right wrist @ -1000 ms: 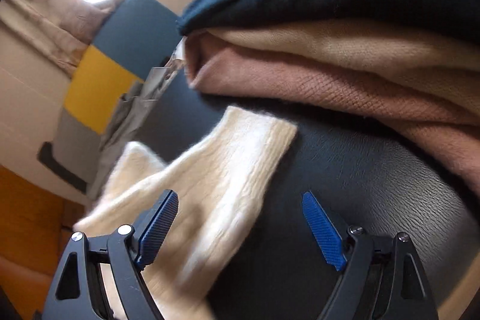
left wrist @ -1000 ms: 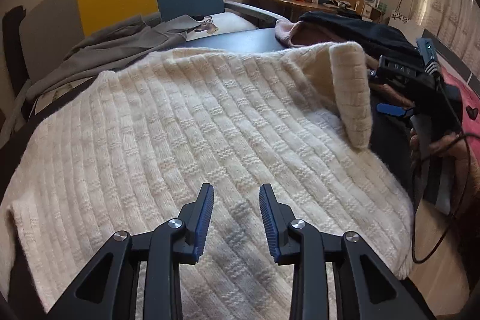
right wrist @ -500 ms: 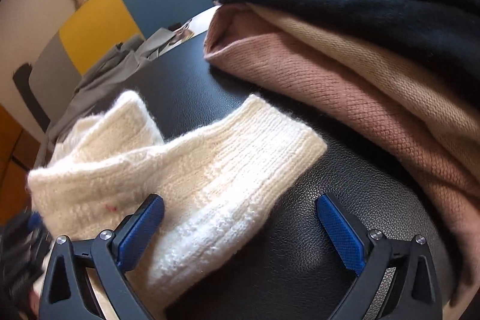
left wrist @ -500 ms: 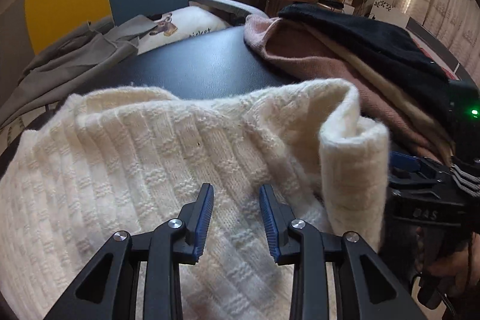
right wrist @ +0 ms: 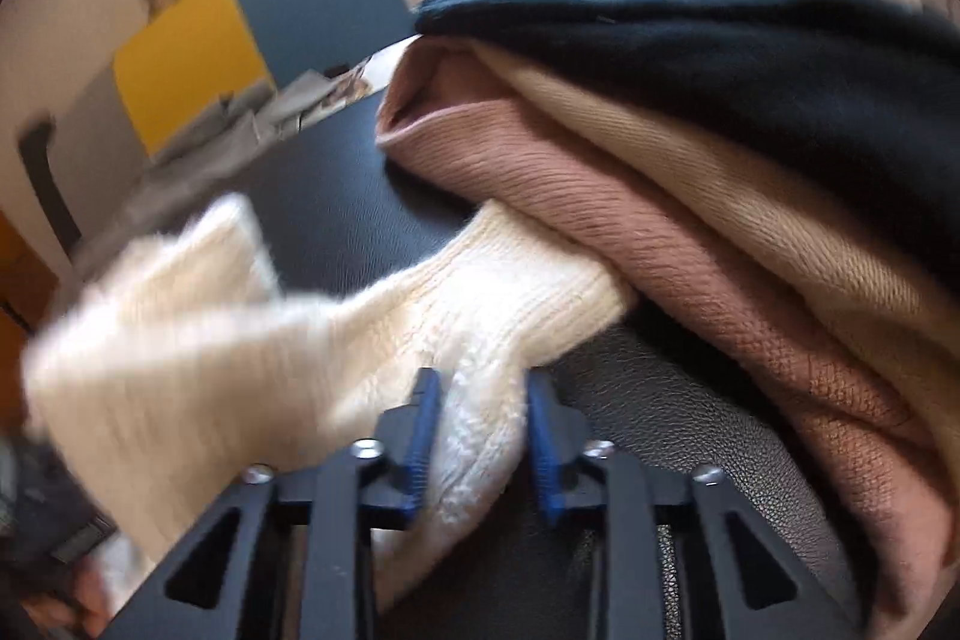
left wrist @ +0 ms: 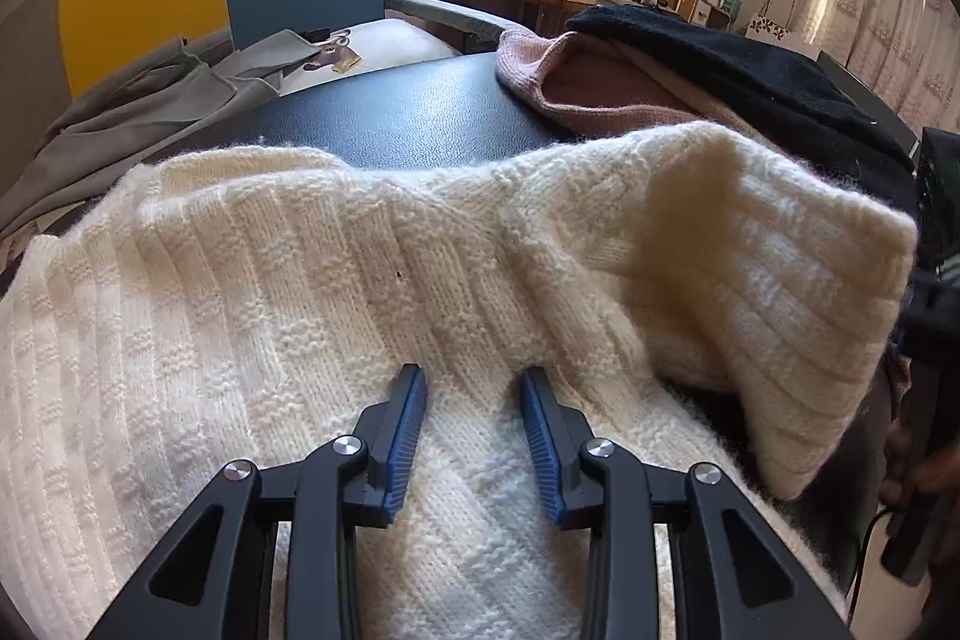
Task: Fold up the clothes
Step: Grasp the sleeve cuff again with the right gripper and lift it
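Cream ribbed-knit sweater [left wrist: 288,292] lies spread out, its sleeve [right wrist: 480,292] seemingly lifted, blurred.

My left gripper [left wrist: 473,385] sat low with its 2 blue-padded fingers [left wrist: 407,424] a narrow gap apart, closed on nothing I could see. My right gripper [right wrist: 482,391] had its jaws pinched in on a fold of knit, both pads pressing it. A hand [left wrist: 912,460] showed at the far right edge of the left view.
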{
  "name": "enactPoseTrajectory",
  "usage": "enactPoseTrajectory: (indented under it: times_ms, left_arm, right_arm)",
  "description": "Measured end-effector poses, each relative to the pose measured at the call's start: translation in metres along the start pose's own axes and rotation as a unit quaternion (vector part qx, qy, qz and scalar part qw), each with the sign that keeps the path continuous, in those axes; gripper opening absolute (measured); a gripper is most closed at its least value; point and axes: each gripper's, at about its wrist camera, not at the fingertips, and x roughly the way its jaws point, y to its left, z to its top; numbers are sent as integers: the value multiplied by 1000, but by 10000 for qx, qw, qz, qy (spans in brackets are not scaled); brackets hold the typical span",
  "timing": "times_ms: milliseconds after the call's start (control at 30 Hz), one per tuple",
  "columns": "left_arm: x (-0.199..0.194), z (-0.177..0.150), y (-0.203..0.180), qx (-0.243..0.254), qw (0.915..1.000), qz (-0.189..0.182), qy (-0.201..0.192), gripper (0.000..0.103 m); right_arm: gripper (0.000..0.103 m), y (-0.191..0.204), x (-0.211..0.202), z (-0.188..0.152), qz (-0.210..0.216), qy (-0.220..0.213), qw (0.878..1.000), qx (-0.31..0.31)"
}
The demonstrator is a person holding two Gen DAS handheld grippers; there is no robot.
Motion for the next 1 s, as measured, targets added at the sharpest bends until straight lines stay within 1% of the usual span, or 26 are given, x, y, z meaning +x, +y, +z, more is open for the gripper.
enactPoseTrajectory:
  times_ms: [67,133,267,300,333,400,433,500,567,633,667,733,767,800,867,900,967,1000]
  left_arm:
    - [0,0,0,2,10000,-1,-21,34]
    - [0,1,1,-39,10000,-49,-34,34]
    - [-1,1,2,-83,9999,-106,-49,33]
    - [-1,0,2,-84,9999,-110,-49,33]
    - [-2,1,2,-99,9999,-114,-46,33]
    - [-5,1,4,-129,9998,-124,-40,33]
    - [-8,0,7,-211,9996,-189,-41,33]
    - [-18,-4,21,-557,9979,-320,-57,33]
    - [-36,-13,41,-972,9946,-337,-149,33]
    - [-54,-31,64,-1398,9896,-264,-210,33]
    - [-63,-42,76,-1609,9865,-204,-214,33]
    - [-80,-64,100,-2027,9789,-82,-221,33]
    - [-89,-79,111,-2225,9747,12,-209,32]
    - [-100,-90,116,-2289,9731,100,-251,32]
    - [-122,-114,126,-2406,9696,277,-339,32]
    - [-133,-125,131,-2464,9677,365,-383,32]
    - [-155,-136,127,-2233,9718,596,-464,32]
    - [-161,-137,116,-1945,9784,518,-462,32]
  right_arm:
    - [15,-18,-1,7,473,68,9971,589]
    - [15,-31,-5,11,760,73,9924,969]
    - [15,-42,-19,21,1428,-76,9782,1504]
    - [15,-42,-23,26,1626,-152,9737,1586]
    - [15,-38,-29,30,1740,-216,9721,1559]
    - [15,-26,-41,42,1947,-344,9708,1356]
    - [15,-16,-48,47,2127,-407,9690,1191]
    - [15,11,-63,52,2390,-505,9674,675]
    - [15,44,-80,41,2649,-429,9633,50]
    - [15,76,-96,29,2887,-329,9551,-579]
    - [15,92,-98,14,2960,-181,9507,-907]
    - [15,125,-101,-17,3095,114,9380,-1559]
    - [18,141,-101,-33,3144,271,9307,-1849]
    - [19,151,-97,-49,3147,465,9264,-2015]
    - [23,170,-88,-81,3149,842,9170,-2299]
    - [23,172,-85,-91,3164,988,9161,-2254]
    - [23,168,-81,-108,3271,1249,9154,-1988]
    - [23,163,-81,-114,3342,1358,9153,-1791]
